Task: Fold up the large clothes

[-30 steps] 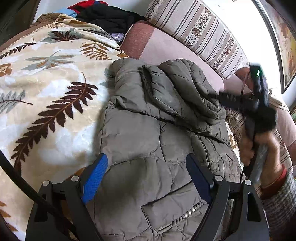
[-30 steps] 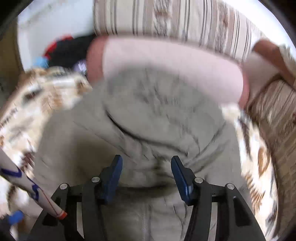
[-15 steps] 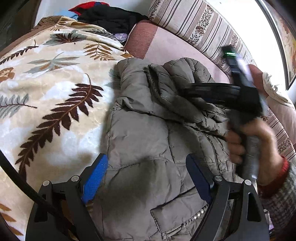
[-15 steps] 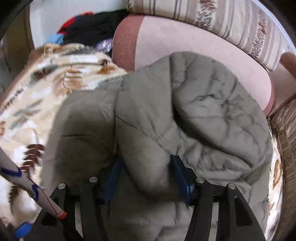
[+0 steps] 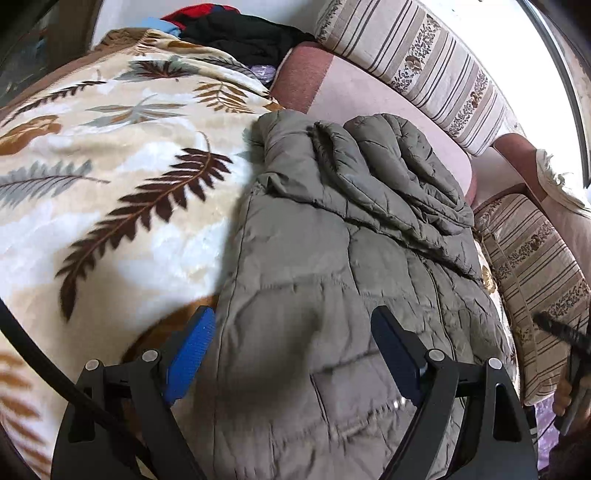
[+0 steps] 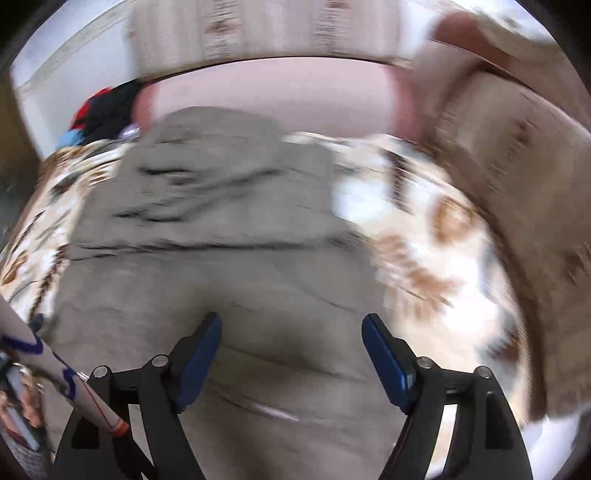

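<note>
**Both grippers spread above the quilted jacket**

The left gripper (image 5: 291, 354) hangs wide apart, nothing pinched. The right gripper (image 6: 291, 354) is opening, apparently clear of the fabric, though blur obscures it. Below lies the olive quilted jacket (image 5: 332, 266), sleeve folded across, on a leaf-print blanket (image 5: 110, 177) beside striped cushions (image 5: 436, 62).

Jacket (image 5: 332, 280): matt quilted cloth, puckered at the seams. Blanket (image 5: 110, 192): soft plush fleece. Cushion (image 5: 424, 62): woven striped fabric.

Leaf-patterned blanket (image 5: 110, 192), striped floral cushions (image 5: 417, 62), pink sofa back (image 5: 369, 99), dark clothes heap (image 5: 240, 33)
</note>
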